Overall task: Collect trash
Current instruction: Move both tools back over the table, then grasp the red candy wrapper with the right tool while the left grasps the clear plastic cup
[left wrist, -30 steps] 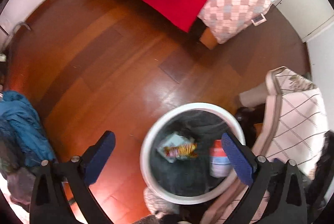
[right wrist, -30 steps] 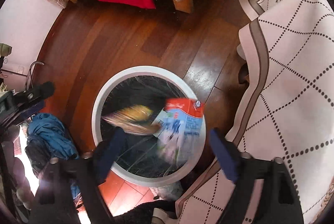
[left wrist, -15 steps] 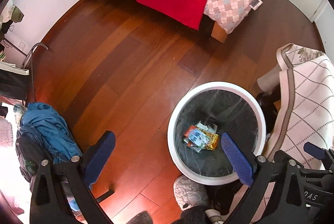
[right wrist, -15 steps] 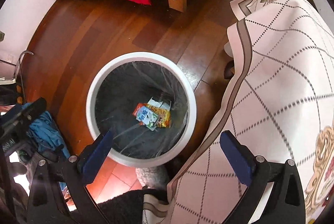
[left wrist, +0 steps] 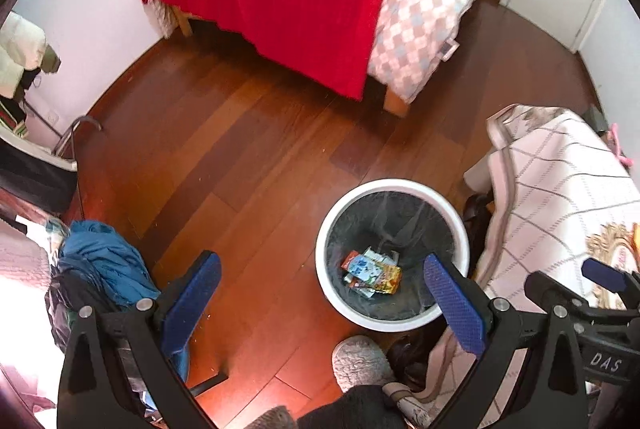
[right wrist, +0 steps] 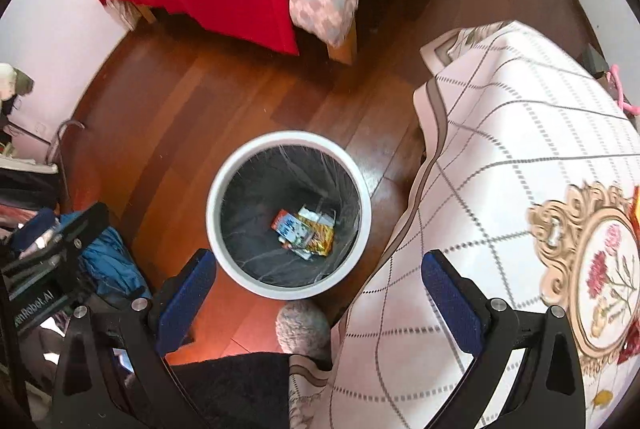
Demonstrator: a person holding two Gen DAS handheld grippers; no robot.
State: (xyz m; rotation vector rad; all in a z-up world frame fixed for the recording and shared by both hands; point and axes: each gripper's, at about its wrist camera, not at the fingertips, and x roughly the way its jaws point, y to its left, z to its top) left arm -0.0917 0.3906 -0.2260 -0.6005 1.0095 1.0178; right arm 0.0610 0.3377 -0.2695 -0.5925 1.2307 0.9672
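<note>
A white round bin [left wrist: 325,229] with a dark liner stands on the wooden floor; it also shows in the right wrist view [right wrist: 214,189]. Trash lies at its bottom: a small carton and wrappers [left wrist: 370,271], seen in the right wrist view too [right wrist: 305,231]. My left gripper [left wrist: 320,293] is open and empty, high above the floor to the left of the bin. My right gripper [right wrist: 318,289] is open and empty, high above the bin's near rim. Its body shows at the right edge of the left wrist view [left wrist: 580,293].
A table with a checked cloth [right wrist: 520,169] stands right of the bin. A bed with a red blanket [left wrist: 304,9] is at the far side. Blue clothes [left wrist: 104,261] lie piled at left. A grey slipper [left wrist: 360,361] sits by the bin.
The carton and wrapper dropped into the bin and came to rest at its bottom. Both grippers rose well above the bin, staying open, so more of the room shows.
</note>
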